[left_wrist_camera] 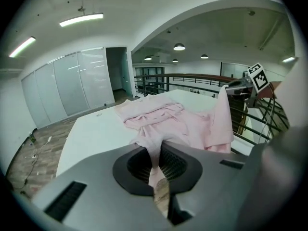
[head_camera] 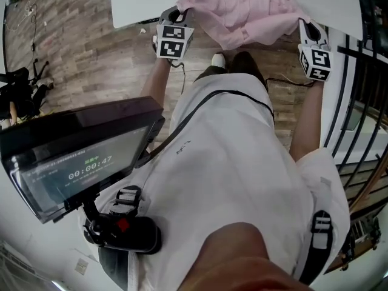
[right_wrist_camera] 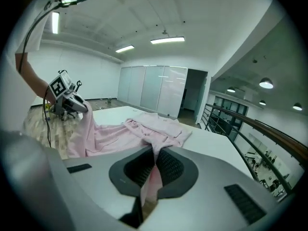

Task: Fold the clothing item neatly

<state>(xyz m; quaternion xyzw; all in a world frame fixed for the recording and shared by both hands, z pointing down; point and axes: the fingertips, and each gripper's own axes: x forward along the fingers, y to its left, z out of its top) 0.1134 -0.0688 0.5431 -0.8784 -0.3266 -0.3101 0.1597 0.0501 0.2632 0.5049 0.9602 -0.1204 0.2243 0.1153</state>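
A pale pink garment point(head_camera: 233, 8) lies crumpled on the white table point(head_camera: 136, 2), its near edge lifted off the table's front. My left gripper point(head_camera: 177, 18) is shut on the garment's near left corner; pink cloth point(left_wrist_camera: 155, 150) runs pinched between its jaws. At the right, my right gripper point(head_camera: 305, 28) is shut on the near right corner, with cloth point(right_wrist_camera: 153, 170) squeezed between its jaws. The fabric hangs stretched between the two grippers, and the rest point(left_wrist_camera: 154, 114) lies bunched further back on the table. The right gripper point(left_wrist_camera: 240, 86) shows in the left gripper view, the left gripper point(right_wrist_camera: 72, 105) in the right gripper view.
A black metal railing point(head_camera: 364, 71) runs close along the right side. The floor is wood point(head_camera: 73, 47). A dark screen device point(head_camera: 79, 156) is strapped at the person's chest at lower left. Cables and dark gear point(head_camera: 21, 93) lie on the floor at far left.
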